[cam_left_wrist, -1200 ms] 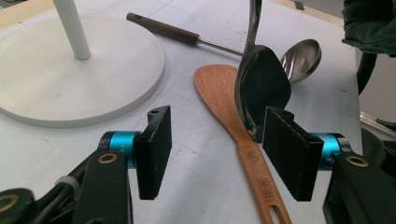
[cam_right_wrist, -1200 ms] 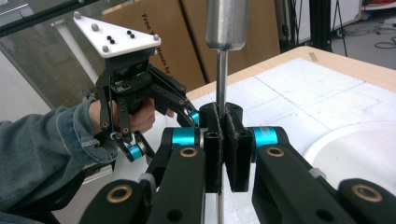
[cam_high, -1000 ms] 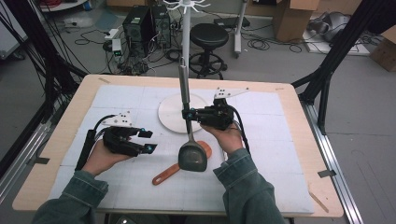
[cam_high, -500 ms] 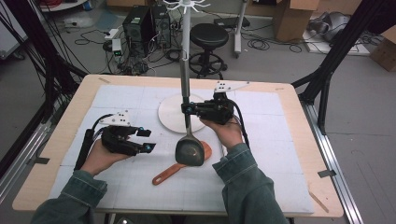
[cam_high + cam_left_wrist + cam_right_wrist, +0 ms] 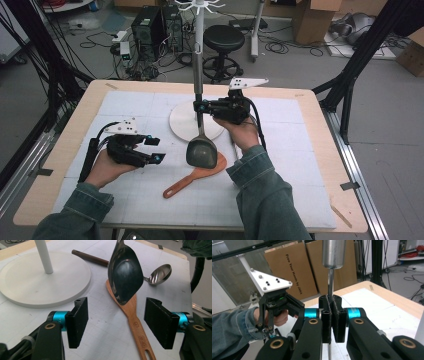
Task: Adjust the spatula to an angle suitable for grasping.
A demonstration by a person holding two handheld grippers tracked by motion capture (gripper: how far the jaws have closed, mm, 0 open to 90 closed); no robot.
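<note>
The dark spatula [image 5: 201, 151] is clamped by its thin shank in the right tool [image 5: 201, 106], hanging above the wooden spatula [image 5: 196, 176]. The left tool [image 5: 156, 149] stands apart, having just been opening. The handle's end should be raised squarely toward the rack [image 5: 196, 45] hooks.

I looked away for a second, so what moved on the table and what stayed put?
The right gripper, shut on the metal spatula by its thin handle, lifted it a bit higher and farther from the person, so its blade now hangs above the wooden spatula. The left gripper kept its place, and its jaws have just been opening, with nothing between them. The wooden spatula, the ladle and the white stand stayed as they were.
</note>
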